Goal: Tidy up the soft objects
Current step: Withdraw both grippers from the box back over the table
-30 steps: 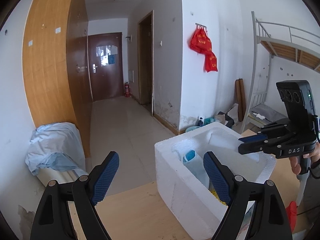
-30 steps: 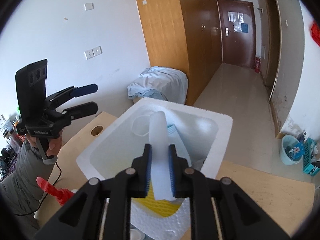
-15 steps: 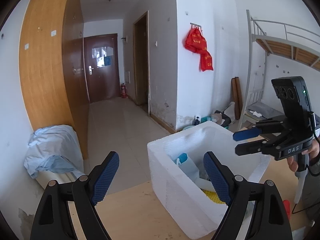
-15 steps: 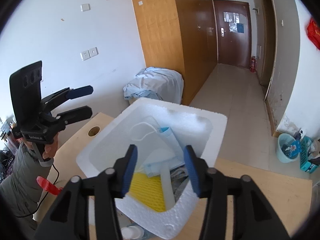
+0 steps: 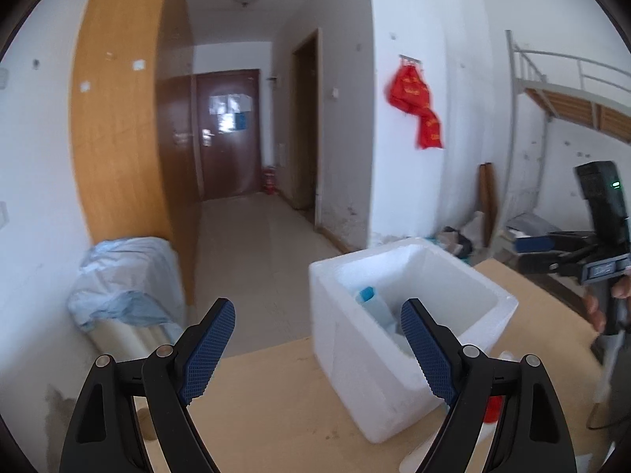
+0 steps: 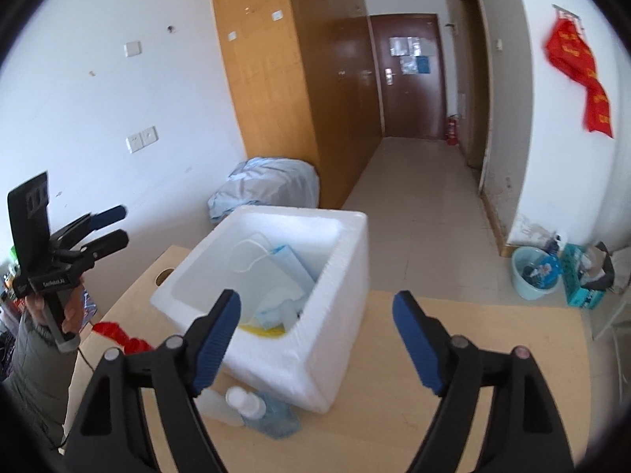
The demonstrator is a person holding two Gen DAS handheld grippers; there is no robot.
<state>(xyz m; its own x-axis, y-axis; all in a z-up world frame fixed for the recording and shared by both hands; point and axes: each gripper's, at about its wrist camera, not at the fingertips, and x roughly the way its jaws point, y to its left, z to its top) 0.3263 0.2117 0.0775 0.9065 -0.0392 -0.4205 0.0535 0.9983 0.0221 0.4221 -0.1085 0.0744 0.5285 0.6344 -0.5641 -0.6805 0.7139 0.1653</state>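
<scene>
White walls, a wooden wardrobe [image 6: 276, 90] and a long hallway ending in a brown door [image 6: 410, 79] frame a pale wooden table [image 6: 493, 354], on which a white foam box [image 6: 335, 315] stands open-topped.

Inside the box lie several soft things already put away: a blue face mask [image 6: 292, 264] with its white ear loop leaning against the inner wall, a small whitish squeeze bottle [image 6: 290, 311] near the bottom, and something flat and yellow [image 6: 262, 329] under them. That much of the sorting looks done. Left outside are a small clear bottle [image 6: 236, 400] resting on a bluish crumpled piece [image 6: 272, 419] just beside the box's near wall, and a red object [image 6: 118, 335] on the table's left side, so the job seems partly finished at best.

The right gripper [image 6: 315, 339] hangs over the near edge of the box with its jaws opening, already well apart; nothing sits between the blue pads and they touch nothing. The left gripper [image 5: 317, 349] is likewise spread wide and empty, held off the box's left side, with the box's corner showing between its fingers but not in contact.
</scene>
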